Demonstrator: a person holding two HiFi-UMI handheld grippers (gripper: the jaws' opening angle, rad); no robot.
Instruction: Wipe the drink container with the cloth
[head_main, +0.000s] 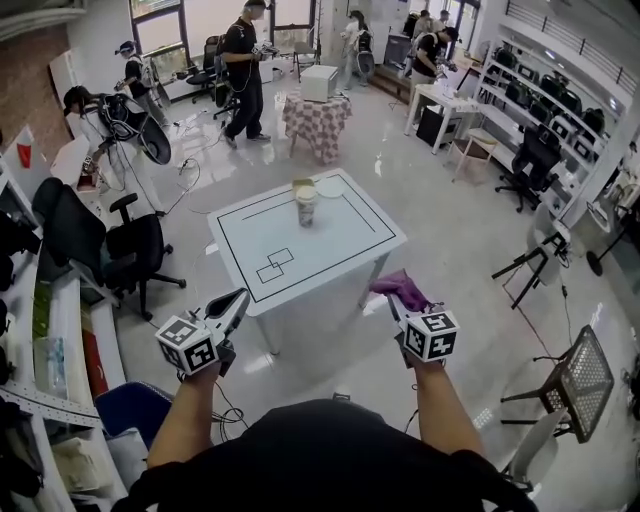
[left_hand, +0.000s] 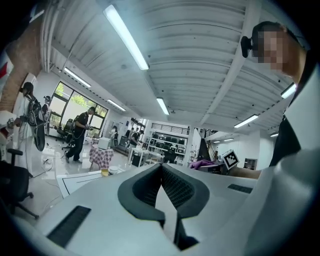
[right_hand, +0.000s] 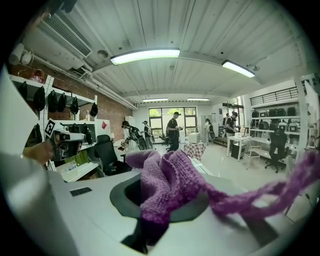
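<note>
Drink container (head_main: 305, 204) stands on the surface (head_main: 345, 250); we clamp the cloth (head_main: 402, 287) in the right claw (head_main: 394, 300), left claw (head_main: 240, 297) closed, empty.

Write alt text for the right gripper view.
The right gripper is shut on a purple knitted cloth, which bunches over its jaws and trails to the right. Behind it is a workshop with people standing; the left gripper shows at far left.

Short of the white square table (head_main: 330, 240), left grey two-jaw gripper (head_main: 240, 296) sits closed and empty; right gripper (head_main: 394, 300) clamps purple knitted cloth (head_main: 402, 288).
</note>
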